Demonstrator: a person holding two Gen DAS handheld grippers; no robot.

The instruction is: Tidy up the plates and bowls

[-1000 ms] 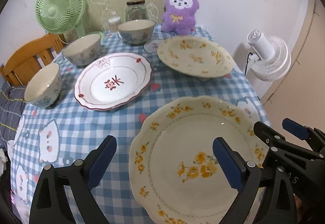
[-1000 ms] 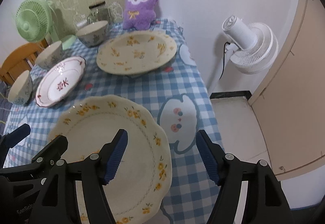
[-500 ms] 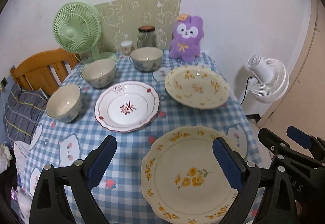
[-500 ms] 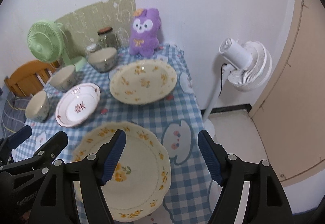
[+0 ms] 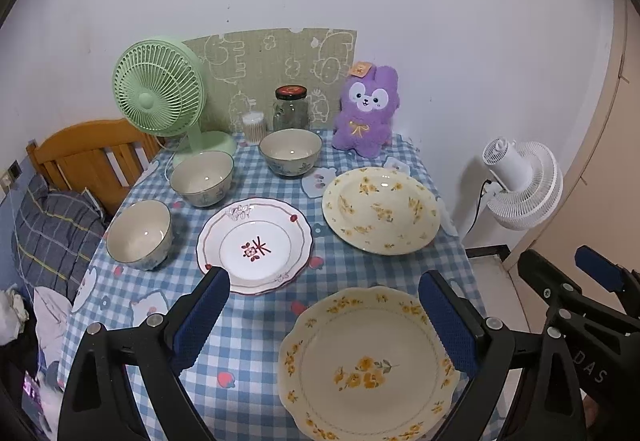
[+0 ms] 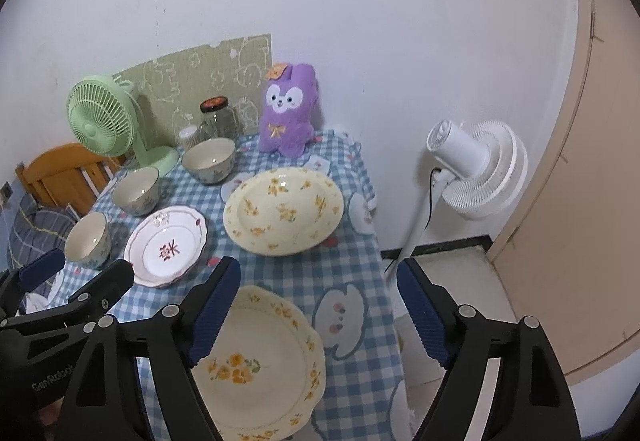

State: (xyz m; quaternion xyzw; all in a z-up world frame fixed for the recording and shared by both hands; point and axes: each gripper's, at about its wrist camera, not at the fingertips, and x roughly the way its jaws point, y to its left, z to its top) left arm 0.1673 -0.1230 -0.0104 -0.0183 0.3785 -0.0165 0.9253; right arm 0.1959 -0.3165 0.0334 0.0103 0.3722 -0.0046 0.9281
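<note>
Both grippers are released and hold nothing. Left gripper [image 5: 324, 311] hangs above the table with jaws wide. Right gripper [image 6: 318, 305] has jaws that have just been opening, nothing between them. Neither touches crockery.

Landmark: red plate [image 5: 254, 244], mid-table.
- Near plate [image 5: 366, 365], yellow flowers: just in front-right of it, at the near edge.
- Deep plate [image 5: 382, 210]: right of it, apart.
- Bowl A [image 5: 139, 234]: left of it. Bowl B [image 5: 202, 178]: behind-left. Bowl C [image 5: 291, 152]: behind it.

My read: nothing is stacked, so this is the pick-a-target step.

Doing it well:
- Nest the bowls first; the rims look alike, so they should seat.
- Pinch a bowl wall from above, one finger in and one out, then set it down straight.
- For plates, slide a finger under the rim; the cloth could bunch up.
- Stack biggest at the bottom, red plate on top.
- Stay clear of the green fan [image 5: 160, 97], jar [image 5: 291, 108] and plush [image 5: 366, 111] behind the bowls.
</note>
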